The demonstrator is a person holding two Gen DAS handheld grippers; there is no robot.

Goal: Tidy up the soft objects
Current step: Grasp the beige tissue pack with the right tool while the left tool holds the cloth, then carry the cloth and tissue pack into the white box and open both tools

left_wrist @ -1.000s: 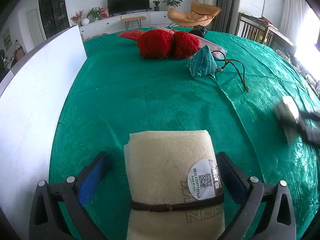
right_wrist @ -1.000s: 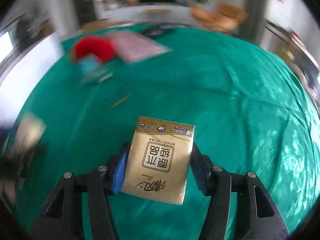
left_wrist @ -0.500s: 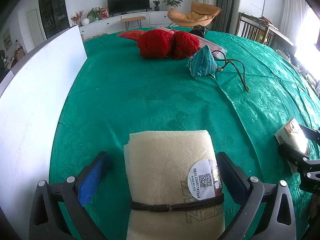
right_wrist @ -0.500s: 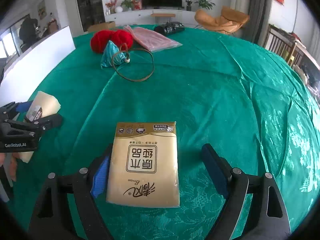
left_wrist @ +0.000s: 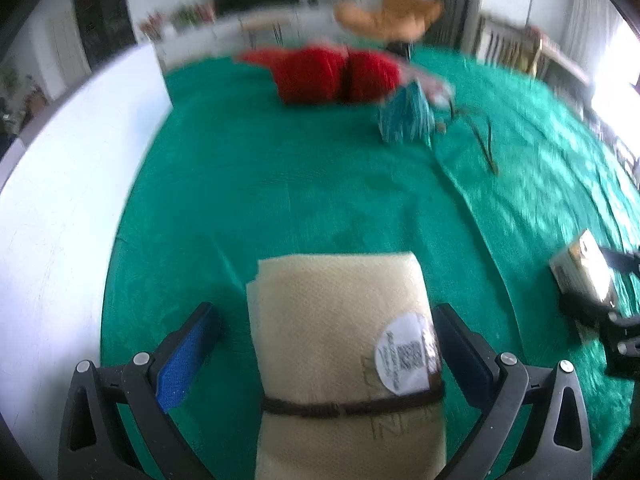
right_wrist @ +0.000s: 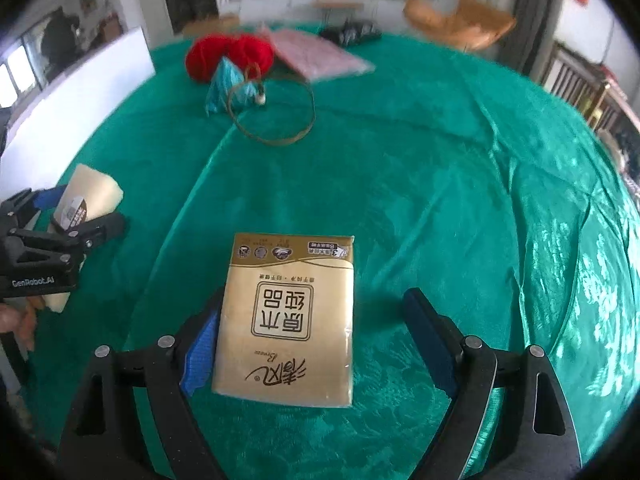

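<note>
A cream folded cloth (left_wrist: 340, 360), bound with a brown band and bearing a round sticker, lies on the green tablecloth (left_wrist: 280, 184) between the fingers of my left gripper (left_wrist: 324, 312). That gripper is open, with its blue left pad well clear of the cloth. A gold tissue pack (right_wrist: 288, 312) lies flat between the fingers of my right gripper (right_wrist: 316, 296). Its jaws are closing slightly but stand wide: the right finger is far from the pack, the left pad right beside it. The right wrist view shows the left gripper (right_wrist: 84, 208) at the left edge.
At the far side lie two red yarn balls (right_wrist: 228, 56), a teal pouch (right_wrist: 228, 88) with a brown cord loop (right_wrist: 276, 120), a pink bag (right_wrist: 320, 56) and a black item (right_wrist: 352, 34). A white board (left_wrist: 60, 200) borders the table's left side.
My right gripper swung in and its jaws spread wide off the gold tissue pack, which now rests on the cloth. The left view has gone blurry, its gripper still open around the cream cloth.
</note>
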